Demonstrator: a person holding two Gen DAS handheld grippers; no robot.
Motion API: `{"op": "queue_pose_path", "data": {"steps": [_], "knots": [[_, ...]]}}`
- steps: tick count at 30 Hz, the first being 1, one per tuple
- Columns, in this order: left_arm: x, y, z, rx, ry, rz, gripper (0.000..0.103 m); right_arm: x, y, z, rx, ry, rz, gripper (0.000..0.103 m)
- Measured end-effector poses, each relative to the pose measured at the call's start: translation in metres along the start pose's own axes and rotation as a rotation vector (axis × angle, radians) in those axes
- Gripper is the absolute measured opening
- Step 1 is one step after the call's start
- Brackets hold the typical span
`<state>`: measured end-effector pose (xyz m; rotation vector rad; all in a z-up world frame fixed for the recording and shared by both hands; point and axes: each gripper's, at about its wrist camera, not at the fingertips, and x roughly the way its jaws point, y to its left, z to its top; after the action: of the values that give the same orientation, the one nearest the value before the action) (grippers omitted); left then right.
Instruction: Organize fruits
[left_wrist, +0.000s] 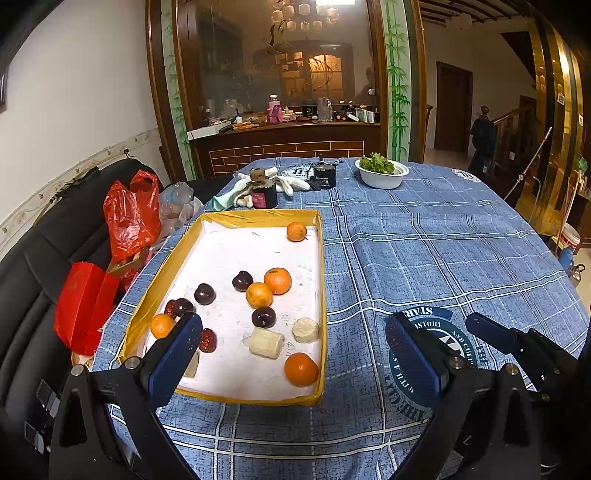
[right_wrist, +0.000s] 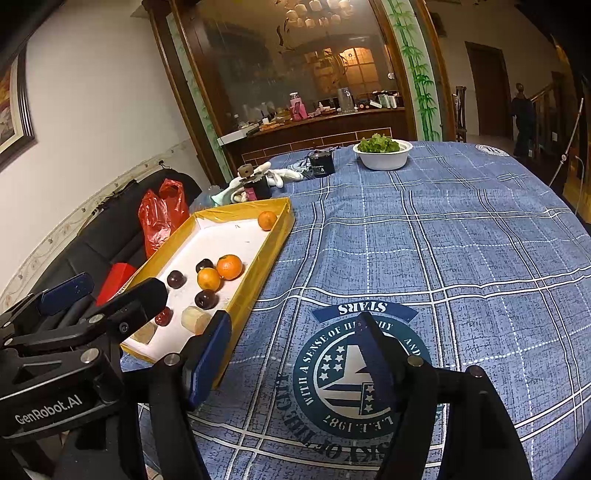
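Observation:
A yellow-rimmed tray (left_wrist: 258, 214) with a white floor lies on the left of the blue plaid table. In it are several oranges (left_wrist: 301, 369), dark plums (left_wrist: 263, 316), red dates (left_wrist: 207, 339) and peeled banana pieces (left_wrist: 266, 343). My left gripper (left_wrist: 293, 325) hangs open over the tray's near end, touching nothing. My right gripper (right_wrist: 293, 321) is open over the round emblem on the cloth, right of the tray (right_wrist: 258, 280), with nothing between its fingers. Each gripper also shows in the other's view: the right gripper (left_wrist: 509, 332), the left gripper (right_wrist: 107, 291).
A white bowl of greens (left_wrist: 382, 171) stands at the far side of the table. Behind the tray are a dark jar (left_wrist: 264, 194), a black device (left_wrist: 323, 177) and white gloves (left_wrist: 290, 183). Red bags (left_wrist: 129, 218) sit on a black seat to the left.

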<state>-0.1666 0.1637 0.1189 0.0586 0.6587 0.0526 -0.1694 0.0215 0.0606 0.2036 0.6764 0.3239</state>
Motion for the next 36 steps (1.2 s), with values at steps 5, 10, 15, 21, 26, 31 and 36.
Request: {"op": "queue_pose_path", "data": {"steps": [5, 10, 15, 21, 26, 31, 36], "knots": [[0.0011, -0.0004, 0.0003, 0.001, 0.002, -0.001, 0.099, 0.0013, -0.0018, -0.0013, 0.003, 0.004, -0.002, 0.075], [0.0012, -0.0006, 0.0004, 0.001, 0.002, -0.001, 0.099, 0.0015, -0.0031, -0.0014, 0.005, 0.005, 0.0, 0.075], [0.0009, -0.0008, -0.0001, -0.001, 0.001, -0.001, 0.099, 0.0021, -0.0046, -0.0014, 0.008, 0.006, 0.0, 0.076], [0.0018, 0.0007, 0.0011, -0.001, 0.002, -0.003, 0.099, 0.002, -0.0047, -0.0011, 0.007, 0.005, -0.001, 0.076], [0.0018, 0.0003, 0.0007, -0.002, 0.0, -0.003, 0.099, 0.0003, -0.0048, -0.0017, 0.007, 0.001, -0.003, 0.077], [-0.0011, -0.0005, -0.0007, -0.008, -0.007, -0.004, 0.099, -0.0036, -0.0029, -0.0017, 0.005, -0.007, -0.005, 0.077], [-0.0075, 0.0004, -0.0016, -0.013, -0.018, -0.003, 0.099, -0.0069, -0.0025, -0.002, 0.006, -0.014, -0.006, 0.079]]}}
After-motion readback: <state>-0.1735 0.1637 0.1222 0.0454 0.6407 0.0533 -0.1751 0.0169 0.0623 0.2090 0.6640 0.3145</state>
